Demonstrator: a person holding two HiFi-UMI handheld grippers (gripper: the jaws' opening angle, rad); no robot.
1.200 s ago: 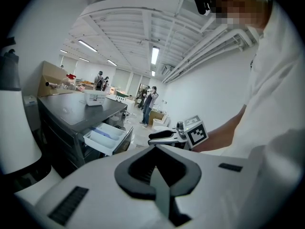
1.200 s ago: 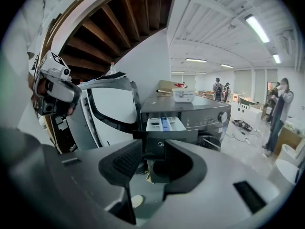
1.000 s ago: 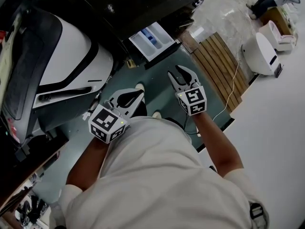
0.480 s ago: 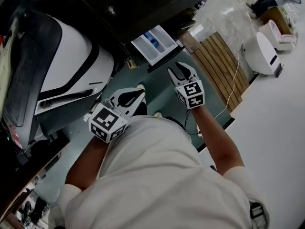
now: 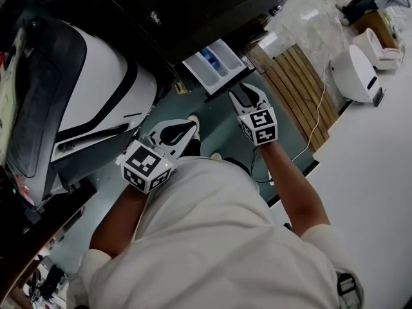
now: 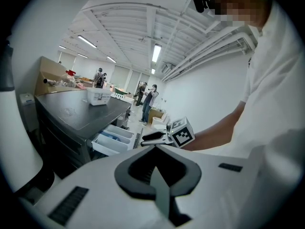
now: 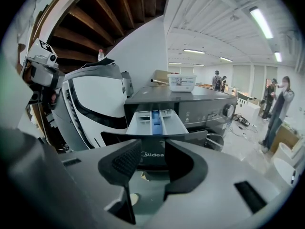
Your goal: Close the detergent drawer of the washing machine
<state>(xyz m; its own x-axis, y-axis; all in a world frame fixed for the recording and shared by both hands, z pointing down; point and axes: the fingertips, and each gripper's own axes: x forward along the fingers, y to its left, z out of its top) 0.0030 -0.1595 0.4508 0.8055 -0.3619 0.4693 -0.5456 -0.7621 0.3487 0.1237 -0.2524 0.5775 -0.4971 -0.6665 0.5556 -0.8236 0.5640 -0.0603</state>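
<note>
The white detergent drawer [image 5: 215, 60] with a blue insert stands pulled out of the dark washing machine [image 5: 187, 15]. My right gripper [image 5: 241, 92] hovers just in front of the drawer's dark front panel without touching it. It is open, its jaws have just been opening, and nothing is between them. In the right gripper view the drawer [image 7: 155, 120] lies straight ahead beyond the right gripper [image 7: 152, 152]. My left gripper [image 5: 191, 123] is lower and to the left, shut on nothing. The left gripper view shows the left gripper [image 6: 155, 148], the drawer [image 6: 114, 140] and the right gripper [image 6: 151, 138].
A white and black machine [image 5: 96, 89] stands left of the washer. A wooden slatted platform [image 5: 299, 95] and a small white appliance [image 5: 354, 73] lie to the right. A white box [image 7: 181, 82] rests on the washer's top. People stand in the far room [image 7: 279, 109].
My right gripper has moved up the picture towards the drawer's front. The left gripper has shifted only slightly.
</note>
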